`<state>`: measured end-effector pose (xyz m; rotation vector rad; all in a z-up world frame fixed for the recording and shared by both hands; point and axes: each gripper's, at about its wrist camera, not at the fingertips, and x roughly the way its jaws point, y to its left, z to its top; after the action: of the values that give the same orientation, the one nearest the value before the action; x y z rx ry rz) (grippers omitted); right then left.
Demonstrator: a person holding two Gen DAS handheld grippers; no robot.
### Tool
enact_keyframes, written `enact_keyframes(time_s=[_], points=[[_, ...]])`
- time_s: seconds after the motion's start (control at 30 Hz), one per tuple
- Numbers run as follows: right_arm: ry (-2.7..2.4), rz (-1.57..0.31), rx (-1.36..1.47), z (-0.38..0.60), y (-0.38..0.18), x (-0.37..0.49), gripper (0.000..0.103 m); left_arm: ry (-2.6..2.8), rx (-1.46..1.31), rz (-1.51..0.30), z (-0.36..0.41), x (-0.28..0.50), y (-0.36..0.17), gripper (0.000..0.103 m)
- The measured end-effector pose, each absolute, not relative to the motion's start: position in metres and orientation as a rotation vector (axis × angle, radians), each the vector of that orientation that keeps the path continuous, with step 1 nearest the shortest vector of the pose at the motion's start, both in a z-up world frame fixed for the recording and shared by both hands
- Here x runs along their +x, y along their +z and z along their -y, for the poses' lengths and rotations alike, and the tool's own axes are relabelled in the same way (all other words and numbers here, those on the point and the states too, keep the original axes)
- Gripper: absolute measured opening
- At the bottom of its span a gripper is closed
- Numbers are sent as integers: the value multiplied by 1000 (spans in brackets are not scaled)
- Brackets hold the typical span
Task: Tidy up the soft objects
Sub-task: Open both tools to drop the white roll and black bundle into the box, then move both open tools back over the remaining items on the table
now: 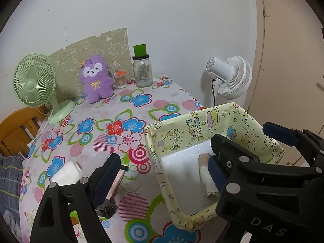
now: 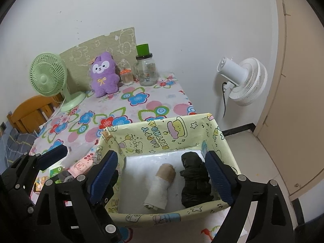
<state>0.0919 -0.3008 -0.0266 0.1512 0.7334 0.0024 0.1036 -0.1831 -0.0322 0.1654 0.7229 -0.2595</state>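
The right gripper (image 2: 162, 174) hangs with its jaws spread wide over the box (image 2: 162, 121), holding nothing; inside the box lie a white-and-tan roll (image 2: 161, 188) and, to its right, a black bundle (image 2: 194, 180). The left gripper (image 1: 162, 174) is also spread and empty, beside the box. Judging by this, the next pick is the grey item (image 1: 107, 209) left of the box: close squarely on its bulk. Only the right view shows the black bundle; only the left shows the white wad (image 1: 66, 172).

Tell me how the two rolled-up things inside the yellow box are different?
The black roll is dark all over and bulkier; the white-and-tan roll is pale, with a tan top end, and slimmer. The black roll lies by the yellow box's right wall; the white-and-tan roll lies mid-box. Both are soft bundles lying on the white floor.
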Motion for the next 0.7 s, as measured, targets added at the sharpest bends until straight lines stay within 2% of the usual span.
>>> enact_keyframes(time_s=[0.17, 0.7], points=[[2, -718, 149, 292, -23, 86, 94, -245, 158, -707, 174, 99, -28, 96], [8, -669, 116, 258, -6, 67, 95, -212, 141, -660, 139, 80, -18, 100]])
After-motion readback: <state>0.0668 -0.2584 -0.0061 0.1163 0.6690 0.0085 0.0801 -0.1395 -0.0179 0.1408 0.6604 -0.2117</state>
